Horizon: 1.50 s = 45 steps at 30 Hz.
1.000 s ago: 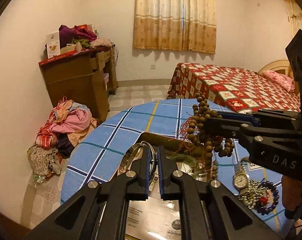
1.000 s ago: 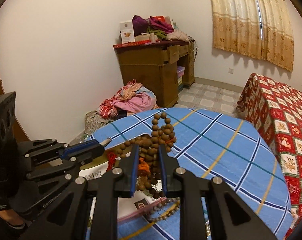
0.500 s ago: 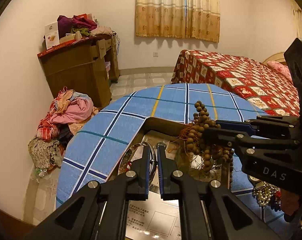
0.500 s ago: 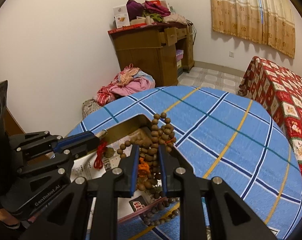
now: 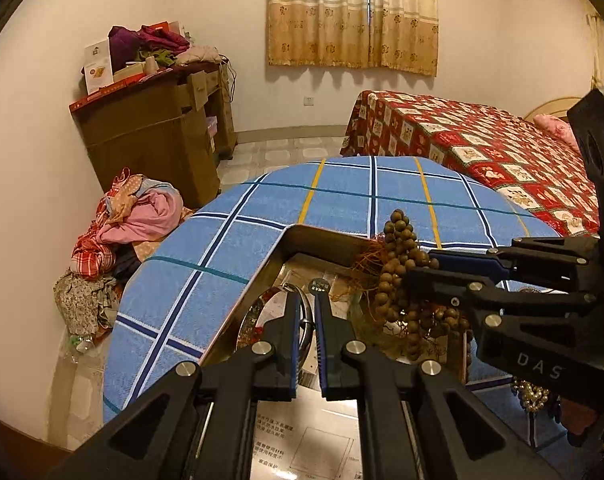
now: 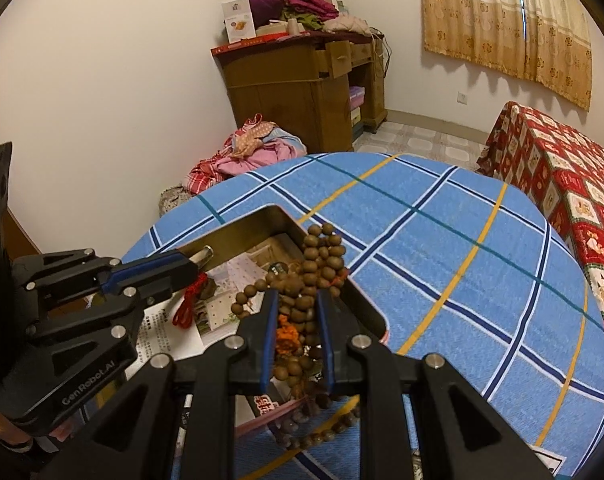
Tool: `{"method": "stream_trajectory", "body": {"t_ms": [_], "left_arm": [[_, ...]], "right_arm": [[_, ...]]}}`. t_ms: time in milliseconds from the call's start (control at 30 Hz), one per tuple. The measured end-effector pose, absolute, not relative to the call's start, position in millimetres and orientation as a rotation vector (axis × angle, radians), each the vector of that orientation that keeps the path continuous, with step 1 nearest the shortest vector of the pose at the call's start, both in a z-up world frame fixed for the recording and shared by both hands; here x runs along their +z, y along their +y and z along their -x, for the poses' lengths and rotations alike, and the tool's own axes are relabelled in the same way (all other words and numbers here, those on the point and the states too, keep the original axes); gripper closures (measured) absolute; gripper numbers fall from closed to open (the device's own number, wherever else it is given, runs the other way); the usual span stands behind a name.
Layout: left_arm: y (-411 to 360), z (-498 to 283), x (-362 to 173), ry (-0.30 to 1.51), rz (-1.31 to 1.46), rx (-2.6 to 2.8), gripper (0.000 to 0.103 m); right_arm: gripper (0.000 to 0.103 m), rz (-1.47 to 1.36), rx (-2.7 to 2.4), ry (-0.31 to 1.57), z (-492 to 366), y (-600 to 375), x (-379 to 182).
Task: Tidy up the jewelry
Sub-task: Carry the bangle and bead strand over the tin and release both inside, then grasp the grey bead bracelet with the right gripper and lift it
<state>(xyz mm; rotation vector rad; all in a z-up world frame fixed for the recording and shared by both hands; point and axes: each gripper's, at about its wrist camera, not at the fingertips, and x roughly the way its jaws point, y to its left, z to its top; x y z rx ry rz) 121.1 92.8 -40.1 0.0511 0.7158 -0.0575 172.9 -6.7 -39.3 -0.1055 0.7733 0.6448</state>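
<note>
My right gripper (image 6: 296,300) is shut on a bunch of brown wooden prayer beads (image 6: 318,264) with orange tassels, held over a shallow metal tray (image 6: 270,216). It also shows in the left wrist view (image 5: 420,266), with the beads (image 5: 398,248) hanging above the tray (image 5: 322,236). My left gripper (image 5: 307,308) is shut on a thin silver bangle (image 5: 262,304) inside the tray. In the right wrist view the left gripper (image 6: 190,264) has a red cord (image 6: 188,300) dangling below it.
The tray sits on a round table with a blue plaid cloth (image 5: 262,216). Printed papers (image 5: 302,444) line the tray. Pearl and dark bead jewelry (image 5: 536,394) lies at the right. A wooden dresser (image 5: 154,136), a clothes pile (image 5: 134,220) and a bed (image 5: 482,144) stand beyond.
Both grippers have come down and forward over the tray. The beads hang lower, above the tray's far side. Both grips are unchanged.
</note>
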Motion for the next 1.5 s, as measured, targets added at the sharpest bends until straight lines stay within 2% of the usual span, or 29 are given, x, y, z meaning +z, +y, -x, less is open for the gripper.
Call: {"method": "stream_trajectory", "body": {"t_ms": [167,233,267,300,333,367,600,1067,1133,1167,1200,1500], "left_arm": [[88.9,-122.3,-39.0,0.707,-0.093,-0.04,0.095],[86.7,-121.7,-37.4,0.704,-0.11,-0.035,0.091],[86.4,-120.1,-36.7,0.701,-0.113,-0.028,0.075],[86.4,-117.8,-35.4,0.695,-0.114,-0.019,0.064],[86.6,-113.1,-33.0,0.673,-0.111,-0.004,0.038],[87.3,-107.2,-30.5,0.643,-0.109,0.011,0.022],[85.9,-77.7,-25.1,0.58,-0.029,0.016,0.021],[89.4,-77.6,-44.7,0.658,0.032,0.123,0.021],[91.6,-74.6,-45.0,0.655,0.045,0.119,0.021],[92.0,-73.7,-45.4,0.657,0.053,0.111,0.021],[91.8,-72.4,-46.4,0.658,0.057,0.106,0.021],[77.7,-65.6,-39.3,0.643,0.049,0.067,0.021]], "right_arm": [[0.079,0.113,0.659,0.777,-173.9,-8.0,-41.7],[0.064,0.104,0.653,0.779,-173.6,-12.5,-42.4],[0.053,0.088,0.651,0.776,-172.4,-18.7,-41.6],[0.052,0.083,0.649,0.773,-171.2,-22.2,-41.0],[0.052,0.083,0.642,0.767,-168.1,-29.8,-39.7],[0.052,0.085,0.632,0.764,-165.3,-36.1,-39.0],[0.052,0.111,0.54,0.773,-138.9,-79.9,-45.8],[0.053,0.319,0.628,0.825,-128.1,-17.5,-81.1],[0.063,0.305,0.634,0.842,-132.6,-19.6,-84.3],[0.08,0.295,0.643,0.835,-133.8,-21.4,-82.8],[0.092,0.292,0.647,0.832,-132.5,-22.6,-82.0],[0.093,0.184,0.659,0.761,-114.1,-47.2,-60.6]]}}
